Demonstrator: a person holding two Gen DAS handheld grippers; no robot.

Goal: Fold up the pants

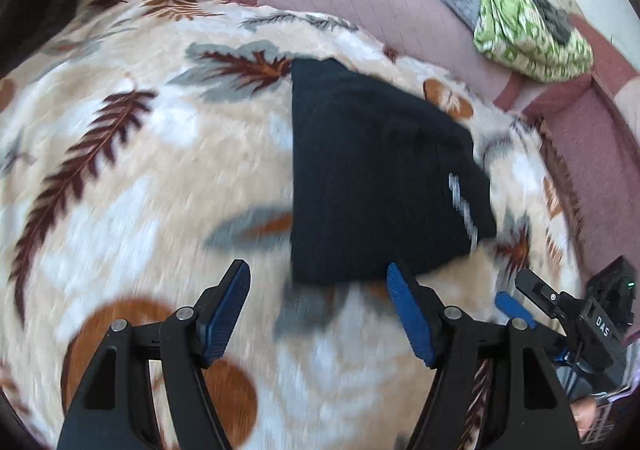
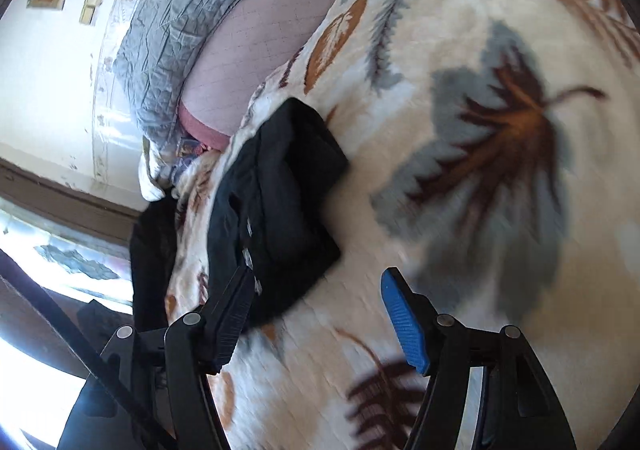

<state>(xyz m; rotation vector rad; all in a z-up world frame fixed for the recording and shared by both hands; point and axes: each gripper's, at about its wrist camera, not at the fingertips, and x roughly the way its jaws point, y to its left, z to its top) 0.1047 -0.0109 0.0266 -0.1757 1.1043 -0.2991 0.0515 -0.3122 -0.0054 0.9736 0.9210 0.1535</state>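
Surface: leaf-print blanket [image 1: 132, 186] spread on bed.
Pants [image 1: 372, 170]: folded, black, laid just ahead of both tongs.
Left tongs [image 1: 318, 308]: spread wide, nothing gripped.
Right tongs [image 2: 320, 314]: spread wide, nothing gripped.

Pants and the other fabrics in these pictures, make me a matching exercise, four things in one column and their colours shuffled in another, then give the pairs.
Things:
1. folded pants
2. leaf blanket
3. crumpled cloth on the sofa back
4. quilted cover

Colours:
A. grey
B. lime green
C. black
D. cream with brown and grey leaves

Pairs: 1-C, 2-D, 3-B, 4-A
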